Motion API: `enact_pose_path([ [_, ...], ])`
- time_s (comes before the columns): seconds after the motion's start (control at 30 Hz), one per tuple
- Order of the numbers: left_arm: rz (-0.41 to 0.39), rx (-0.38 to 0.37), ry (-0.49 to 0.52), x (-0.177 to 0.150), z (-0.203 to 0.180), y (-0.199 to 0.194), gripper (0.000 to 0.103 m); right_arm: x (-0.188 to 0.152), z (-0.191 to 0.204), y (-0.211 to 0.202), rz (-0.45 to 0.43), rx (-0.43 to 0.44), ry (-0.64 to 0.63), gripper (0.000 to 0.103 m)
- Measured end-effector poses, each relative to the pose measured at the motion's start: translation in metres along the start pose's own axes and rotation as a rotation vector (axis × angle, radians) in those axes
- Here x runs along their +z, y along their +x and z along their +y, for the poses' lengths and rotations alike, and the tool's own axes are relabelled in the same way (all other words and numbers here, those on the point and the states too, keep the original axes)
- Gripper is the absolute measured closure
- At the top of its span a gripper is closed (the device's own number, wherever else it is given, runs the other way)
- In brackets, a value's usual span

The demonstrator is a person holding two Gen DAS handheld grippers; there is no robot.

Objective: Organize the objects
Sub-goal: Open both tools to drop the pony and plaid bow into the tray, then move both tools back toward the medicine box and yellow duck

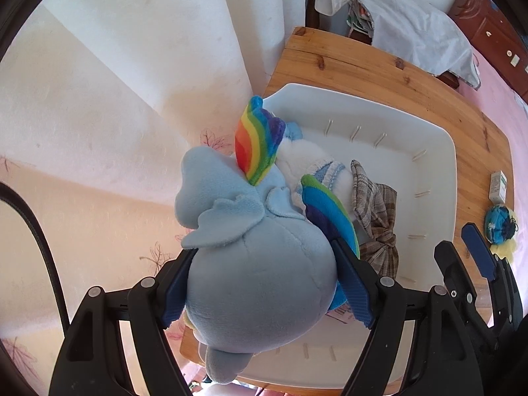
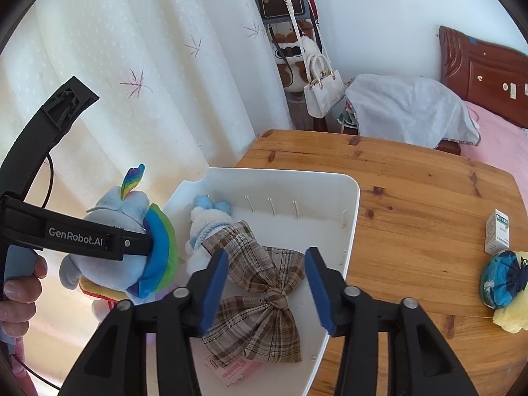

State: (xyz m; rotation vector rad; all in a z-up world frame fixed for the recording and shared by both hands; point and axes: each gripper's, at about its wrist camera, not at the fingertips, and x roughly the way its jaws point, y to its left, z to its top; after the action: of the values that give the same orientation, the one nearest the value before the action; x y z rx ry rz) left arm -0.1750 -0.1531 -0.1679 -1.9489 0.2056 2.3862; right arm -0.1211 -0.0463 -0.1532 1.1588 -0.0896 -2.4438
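My left gripper [image 1: 260, 283] is shut on a light blue plush pony with a rainbow mane [image 1: 257, 264] and holds it above the left edge of a white plastic tray [image 1: 442, 151]. The pony also shows in the right wrist view [image 2: 115, 247], left of the tray [image 2: 349, 217]. In the tray lie a plaid bow [image 2: 260, 287], a small white plush in a blue knit top [image 2: 204, 227] and a pink packet [image 2: 231, 371]. My right gripper [image 2: 267, 283] is open and empty, above the bow.
The tray sits on a wooden table [image 2: 412, 191]. On its right part stand a small white box [image 2: 496, 236] and a blue and yellow fabric item [image 2: 501, 283]. A curtain [image 2: 132, 66] hangs to the left; hanging bags [image 2: 320, 89] and a bed [image 2: 495, 132] lie behind.
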Motion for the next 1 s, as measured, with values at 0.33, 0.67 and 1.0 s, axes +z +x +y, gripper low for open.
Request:
enact_pose_path([
  [0.33, -0.017, 0.039, -0.008, -0.005, -0.007, -0.011, 0.021, 0.008, -0.015, -0.015, -0.008, 0.033, -0.016, 0.04],
  [0.67, -0.099, 0.005, 0.003, -0.01, -0.02, -0.033, 0.02, 0.013, -0.036, -0.033, -0.034, 0.025, -0.04, 0.035],
  [1.0, -0.301, -0.132, -0.015, -0.013, -0.047, -0.067, 0.02, 0.011, -0.071, -0.058, -0.122, -0.009, -0.051, 0.026],
])
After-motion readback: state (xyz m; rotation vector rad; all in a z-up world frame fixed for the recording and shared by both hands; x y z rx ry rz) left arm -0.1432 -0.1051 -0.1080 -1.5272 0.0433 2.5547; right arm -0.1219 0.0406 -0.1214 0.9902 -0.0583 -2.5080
